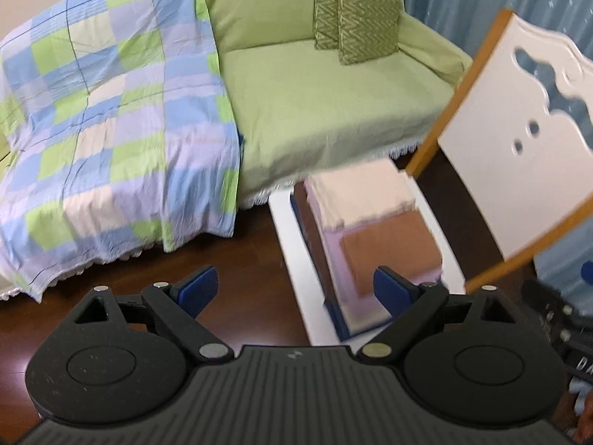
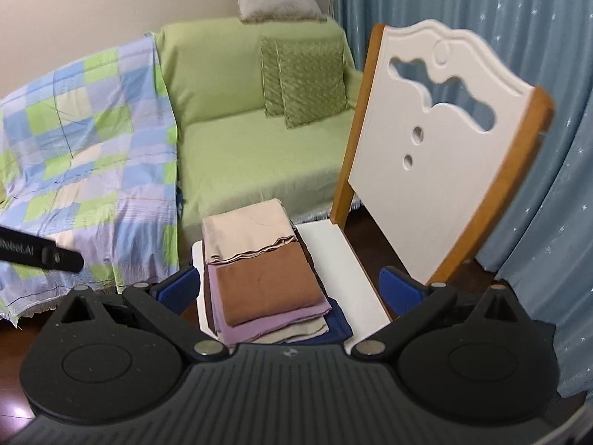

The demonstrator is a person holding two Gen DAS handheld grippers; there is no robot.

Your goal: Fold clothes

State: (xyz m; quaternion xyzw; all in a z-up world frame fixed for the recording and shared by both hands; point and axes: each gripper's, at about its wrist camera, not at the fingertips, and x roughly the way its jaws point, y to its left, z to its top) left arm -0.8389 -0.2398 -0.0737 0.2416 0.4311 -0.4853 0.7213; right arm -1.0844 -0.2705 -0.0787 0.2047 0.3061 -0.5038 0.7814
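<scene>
A stack of folded clothes rests on a white chair seat (image 2: 333, 256): a cream piece (image 2: 244, 230) at the far end, a brown piece (image 2: 267, 282) on top, purple (image 2: 237, 319) and navy (image 2: 337, 326) layers beneath. My right gripper (image 2: 289, 289) is open, hovering above the stack's near end with nothing between its fingers. My left gripper (image 1: 296, 289) is also open and empty, above the left edge of the seat (image 1: 292, 244), with the stack (image 1: 389, 252) just to its right. A checked blue-green sheet (image 1: 111, 111) lies spread over the sofa's left half.
A green sofa (image 2: 252, 155) with two patterned cushions (image 2: 307, 78) stands behind the chair. The chair's white back (image 2: 433, 148) rises on the right. Blue curtains (image 2: 537, 55) hang at the right. Dark wooden floor (image 1: 241, 252) lies between sofa and chair.
</scene>
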